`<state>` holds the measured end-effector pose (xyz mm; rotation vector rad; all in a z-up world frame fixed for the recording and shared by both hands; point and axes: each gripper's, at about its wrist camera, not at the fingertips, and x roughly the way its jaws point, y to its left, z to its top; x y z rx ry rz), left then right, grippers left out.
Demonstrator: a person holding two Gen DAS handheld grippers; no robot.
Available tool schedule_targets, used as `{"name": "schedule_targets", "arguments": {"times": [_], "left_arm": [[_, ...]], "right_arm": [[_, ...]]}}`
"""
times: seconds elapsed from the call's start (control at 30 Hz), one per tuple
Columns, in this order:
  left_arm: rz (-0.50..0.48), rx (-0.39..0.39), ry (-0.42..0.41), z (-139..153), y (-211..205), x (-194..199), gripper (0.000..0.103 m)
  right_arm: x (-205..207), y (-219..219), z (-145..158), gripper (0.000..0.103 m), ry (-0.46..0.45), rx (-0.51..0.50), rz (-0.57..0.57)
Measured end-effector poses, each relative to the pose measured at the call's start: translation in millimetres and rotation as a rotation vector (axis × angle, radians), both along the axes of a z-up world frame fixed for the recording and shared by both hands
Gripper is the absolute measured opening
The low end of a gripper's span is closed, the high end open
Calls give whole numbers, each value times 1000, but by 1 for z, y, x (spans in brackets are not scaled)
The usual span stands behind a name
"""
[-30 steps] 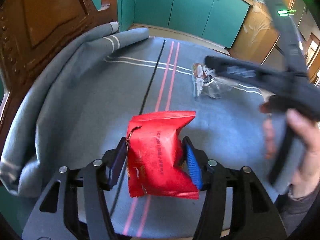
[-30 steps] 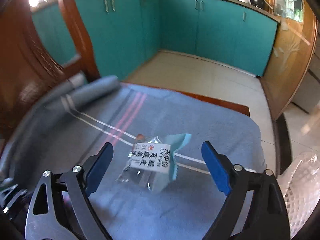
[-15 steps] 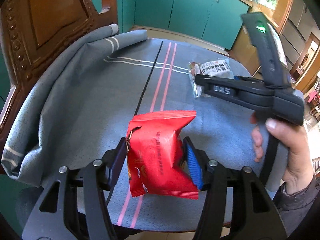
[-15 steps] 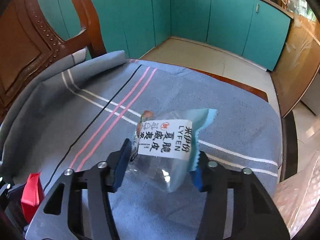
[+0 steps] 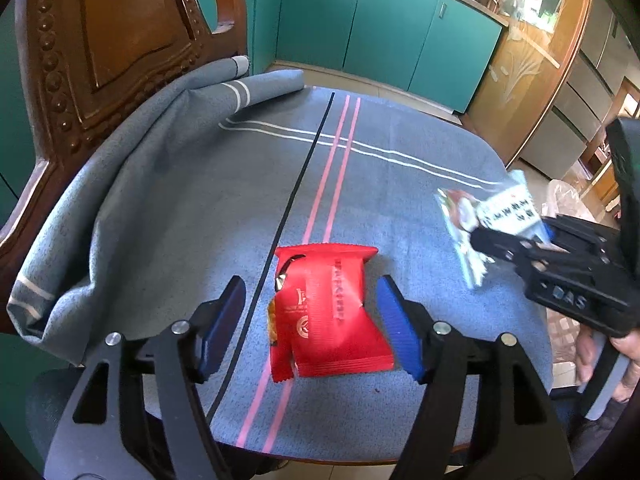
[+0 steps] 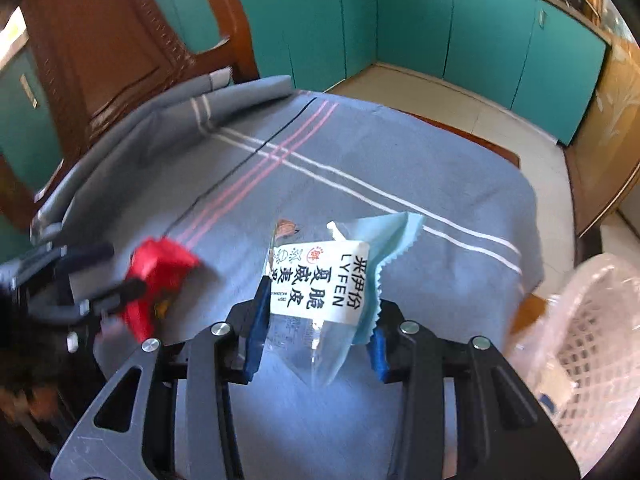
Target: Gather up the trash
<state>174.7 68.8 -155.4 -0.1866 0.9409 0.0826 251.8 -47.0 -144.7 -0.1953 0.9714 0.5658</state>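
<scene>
A red snack wrapper [image 5: 320, 308] lies on the blue-grey cloth [image 5: 400, 184] of the table. My left gripper [image 5: 310, 326] straddles it with its jaws opening, and both pads stand clear of the wrapper. A clear wrapper with a white label and pale blue edge [image 6: 320, 280] hangs above the cloth, and my right gripper [image 6: 318, 332] is closing on it with both pads pressed against its sides. In the left wrist view that right gripper [image 5: 486, 242] is at the right edge with the clear wrapper [image 5: 492, 216]. The right wrist view shows the red wrapper [image 6: 160, 276] and the left gripper [image 6: 120, 268] at the left.
A carved wooden chair [image 5: 100, 40] stands against the table's far left, with the cloth bunched against it. A white lattice basket lined with plastic [image 6: 592, 320] sits beyond the table's right edge. Teal cabinets [image 6: 480, 20] line the far wall. A hand [image 5: 624, 360] grips the right tool's handle.
The left jaws spread and the red wrapper dropped from their grip onto the cloth. The right gripper closed on the clear wrapper, lifted it and carried it to the right.
</scene>
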Motion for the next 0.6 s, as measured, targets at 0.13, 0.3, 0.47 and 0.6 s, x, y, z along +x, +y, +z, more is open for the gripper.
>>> {"name": "schedule_targets", "arguments": {"times": [0.13,0.3,0.47,0.6], "left_arm": [[10,0,-12,3,1,-3,72],[26,-3,-27,6,1,-5,76],[24,9,-27,7,-2,-6,80],[23,6,-18,6,-2,-6,81]], "right_arm": [[-10,-12,-4,42,18,-34,38],[-15,-21,1,55,-5,14,41],[-18,-26,15,70,-54,61,22],[-19,-27,17,73,-62,70,20]]}}
